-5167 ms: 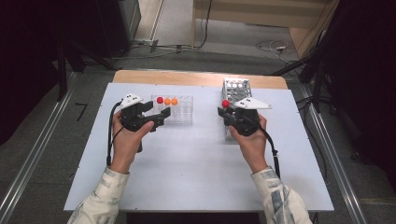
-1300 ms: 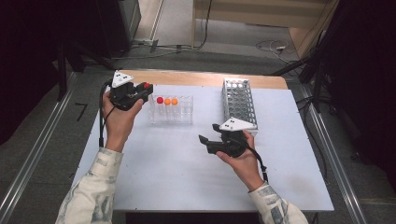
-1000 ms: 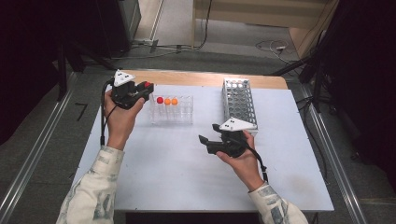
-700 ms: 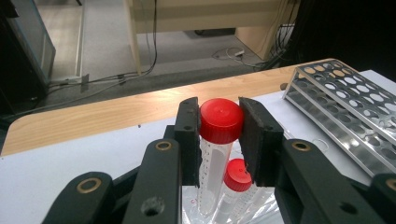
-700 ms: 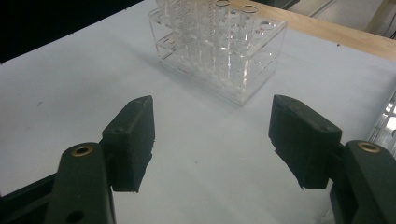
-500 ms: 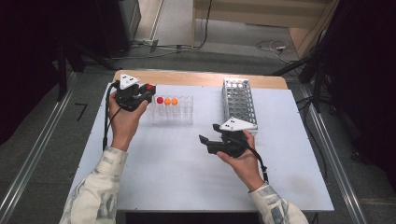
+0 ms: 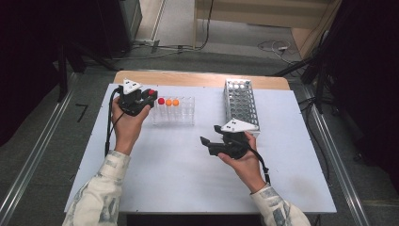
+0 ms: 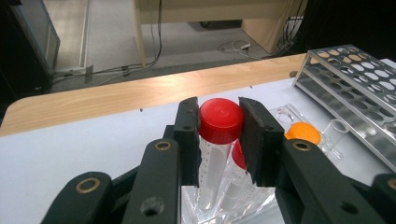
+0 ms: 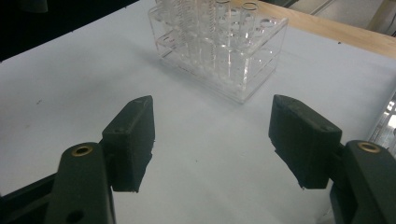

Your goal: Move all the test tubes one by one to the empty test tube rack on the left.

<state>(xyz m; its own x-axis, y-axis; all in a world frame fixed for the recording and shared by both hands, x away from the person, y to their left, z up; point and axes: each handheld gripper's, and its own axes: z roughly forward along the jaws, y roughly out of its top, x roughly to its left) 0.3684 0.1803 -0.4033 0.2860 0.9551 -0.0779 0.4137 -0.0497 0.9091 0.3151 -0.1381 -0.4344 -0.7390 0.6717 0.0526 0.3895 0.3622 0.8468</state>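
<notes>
High view: left gripper (image 7: 147, 94) held at left end of clear rack (image 7: 181, 115), far left on table (image 7: 188, 188); right gripper (image 7: 207, 143) held mid-table, near metal rack (image 7: 240, 96).
Left gripper view: jaws clamped on red-capped tube (image 8: 220, 122), over clear rack.
Right gripper view: jaws spread wide, nothing gripped.

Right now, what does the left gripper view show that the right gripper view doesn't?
The left gripper view shows the left gripper shut on a red-capped tube, with another red cap behind it, an orange cap and the metal rack.

The right gripper view shows the right gripper with its jaws wide apart and nothing between them, above bare table.

Both show the clear rack and the table's wooden edge.
</notes>
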